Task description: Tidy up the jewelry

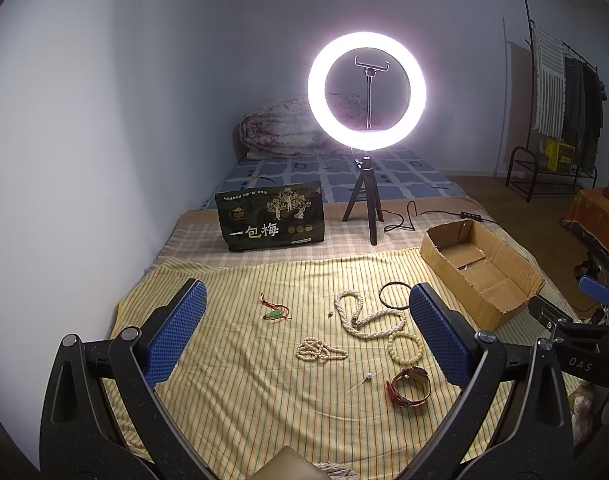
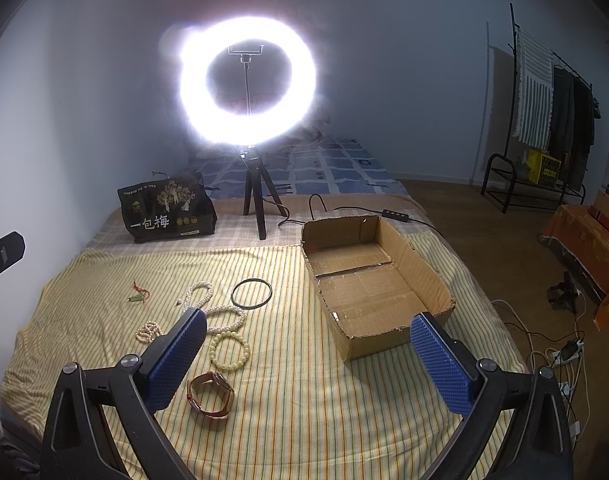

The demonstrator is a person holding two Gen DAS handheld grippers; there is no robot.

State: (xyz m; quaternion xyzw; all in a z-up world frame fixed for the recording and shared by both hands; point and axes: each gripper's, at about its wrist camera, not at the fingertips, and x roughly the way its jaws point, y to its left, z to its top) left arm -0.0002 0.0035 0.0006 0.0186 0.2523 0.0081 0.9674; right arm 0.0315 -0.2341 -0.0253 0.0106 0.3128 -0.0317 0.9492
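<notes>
Jewelry lies loose on a yellow striped cloth (image 1: 232, 380): a long pearl necklace (image 1: 360, 316), a small pearl strand (image 1: 320, 351), a pale bead bracelet (image 1: 405, 347), a brown-strap watch (image 1: 410, 386), a black ring bangle (image 1: 392, 295), a red-cord green pendant (image 1: 275, 311) and a pearl pin (image 1: 368, 377). An open empty cardboard box (image 2: 368, 280) sits to their right. My left gripper (image 1: 306, 334) is open above the jewelry. My right gripper (image 2: 308, 354) is open, with the watch (image 2: 210, 395) and bead bracelet (image 2: 229, 350) by its left finger.
A lit ring light on a tripod (image 1: 366, 92) stands behind the cloth, its cable (image 1: 408, 220) running toward the box. A black snack bag (image 1: 270, 216) stands at the back left. A wall is on the left, a clothes rack (image 2: 544, 120) at the far right.
</notes>
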